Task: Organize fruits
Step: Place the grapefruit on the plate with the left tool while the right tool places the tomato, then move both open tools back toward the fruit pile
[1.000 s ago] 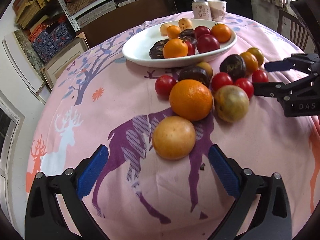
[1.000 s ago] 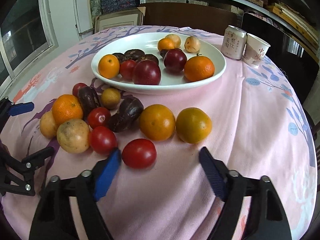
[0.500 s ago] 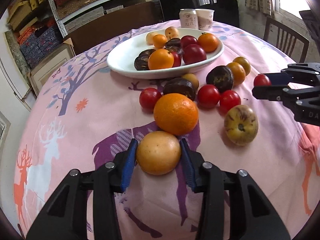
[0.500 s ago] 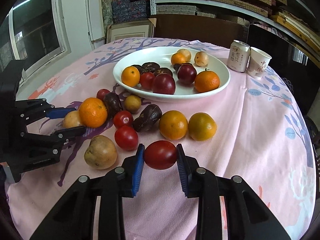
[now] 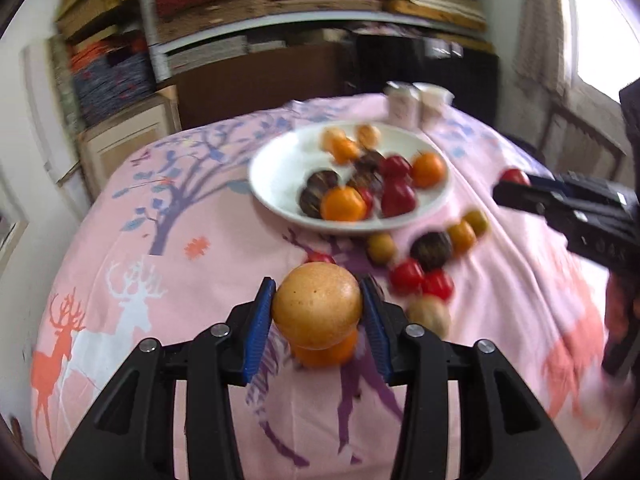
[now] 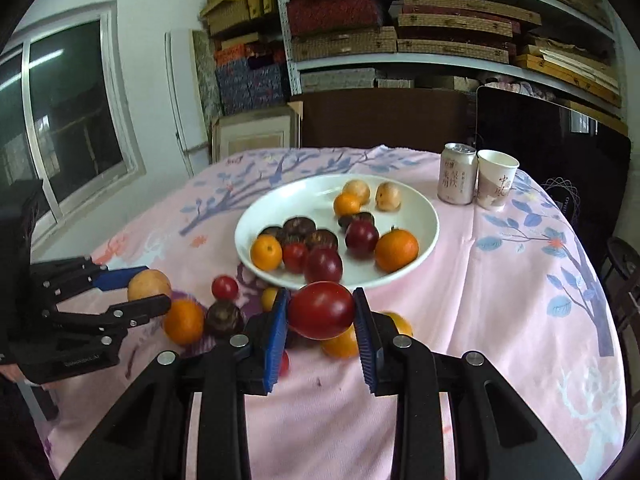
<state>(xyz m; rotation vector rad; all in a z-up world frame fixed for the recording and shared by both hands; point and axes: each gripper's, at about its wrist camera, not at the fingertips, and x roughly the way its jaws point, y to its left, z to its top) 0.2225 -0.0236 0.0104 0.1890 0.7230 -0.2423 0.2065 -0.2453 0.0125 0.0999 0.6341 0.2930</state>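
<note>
Now both sets of blue pads are closed on fruit. Left gripper (image 5: 318,312): jaws narrowed from fully wide a second ago and now pressing both flanks of the tan round fruit (image 5: 317,305), lower centre of the left wrist view; the same fruit shows at left in the right wrist view (image 6: 149,285), between the left gripper's fingers. Right gripper (image 6: 320,316): jaws drawn in from about half open, clamped on the dark red tomato (image 6: 321,310), lower centre of its own view; in the left view that tomato (image 5: 514,177) peeks out at the tool's tip, right edge of frame. Change since a second ago: both fruits lay on the pink tablecloth (image 5: 208,268) then; both are now lifted clear of it, the large orange (image 5: 325,350) showing beneath the tan fruit. Meaning for the task, as a judgement: two picks are done together and the carry to the white plate (image 6: 424,216) comes next. Orientation: the tan fruit is close to a sphere, no long axis to speak of, no stem visible. The tomato is slightly oval, long axis running left to right across the frame, pad to pad, tilted a little down to the right; stem end not visible. Outward: loose tomatoes (image 5: 420,280), dark fruits and small oranges remain on the cloth below the plate; can (image 6: 458,174) and paper cup (image 6: 495,180) stand upper right of the plate.
</note>
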